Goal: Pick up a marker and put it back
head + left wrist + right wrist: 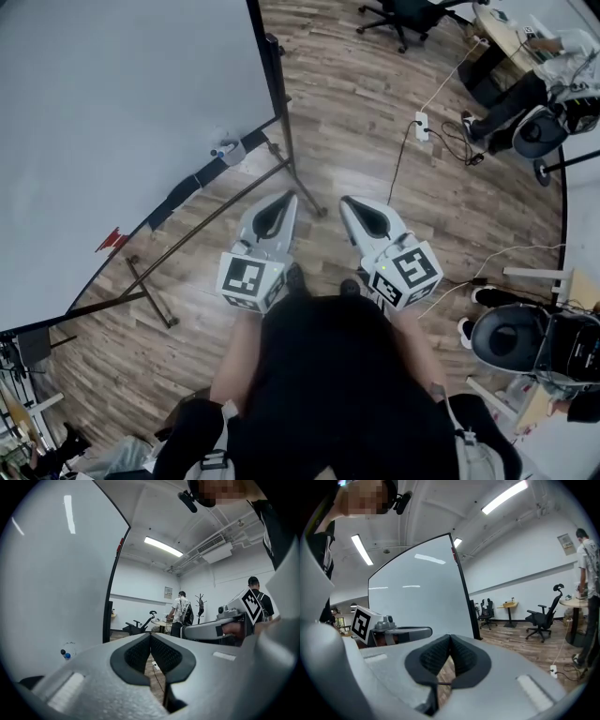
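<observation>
Left tool (151, 638) and right tool (450, 640) sit pressed together; left gripper view, not right, shows markers (65, 654).

No legible words, brands or numbers anywhere. Black-and-white square code marker (249, 279) atop the left hand-held gripper (284, 201), another such marker (411, 270) atop the right hand-held gripper (351, 203). Small framed wall notice (168, 591), possibly printed, too small to read.

White whiteboard (122, 122), brown wood-grain floor (375, 131), grey black-padded left tool (289, 199)
</observation>
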A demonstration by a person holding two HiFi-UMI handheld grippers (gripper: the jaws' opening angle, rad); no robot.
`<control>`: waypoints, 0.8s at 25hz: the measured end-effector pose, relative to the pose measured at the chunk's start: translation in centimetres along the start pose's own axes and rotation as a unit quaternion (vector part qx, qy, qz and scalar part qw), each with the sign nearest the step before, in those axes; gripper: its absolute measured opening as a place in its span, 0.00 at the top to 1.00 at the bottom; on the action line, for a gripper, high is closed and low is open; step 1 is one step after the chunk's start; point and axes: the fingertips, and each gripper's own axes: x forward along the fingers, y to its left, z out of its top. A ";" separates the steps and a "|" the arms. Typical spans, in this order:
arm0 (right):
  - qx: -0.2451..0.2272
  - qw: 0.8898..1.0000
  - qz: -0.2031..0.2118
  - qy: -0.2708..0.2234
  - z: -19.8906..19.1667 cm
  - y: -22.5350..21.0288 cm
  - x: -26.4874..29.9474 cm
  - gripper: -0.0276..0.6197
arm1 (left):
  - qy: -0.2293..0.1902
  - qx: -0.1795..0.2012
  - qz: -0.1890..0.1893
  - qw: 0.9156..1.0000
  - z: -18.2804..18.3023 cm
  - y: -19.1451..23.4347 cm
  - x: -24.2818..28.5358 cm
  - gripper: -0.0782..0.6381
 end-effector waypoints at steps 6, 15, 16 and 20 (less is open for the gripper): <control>0.000 1.000 -0.007 -0.001 -0.1 1.5 3.6 0.95 | 0.009 0.007 0.007 1.000 -0.6 4.9 -0.9 0.88; -0.006 1.000 0.000 0.007 -0.4 2.8 5.7 0.95 | 0.036 0.010 0.047 0.998 -3.3 10.8 -1.3 0.87; -0.007 1.000 0.002 0.008 -0.4 2.8 5.8 0.95 | 0.039 0.010 0.054 0.998 -3.5 11.3 -1.3 0.87; -0.010 1.000 0.007 0.013 -0.2 2.7 6.4 0.95 | 0.048 0.014 0.073 0.996 -4.1 13.2 -1.3 0.87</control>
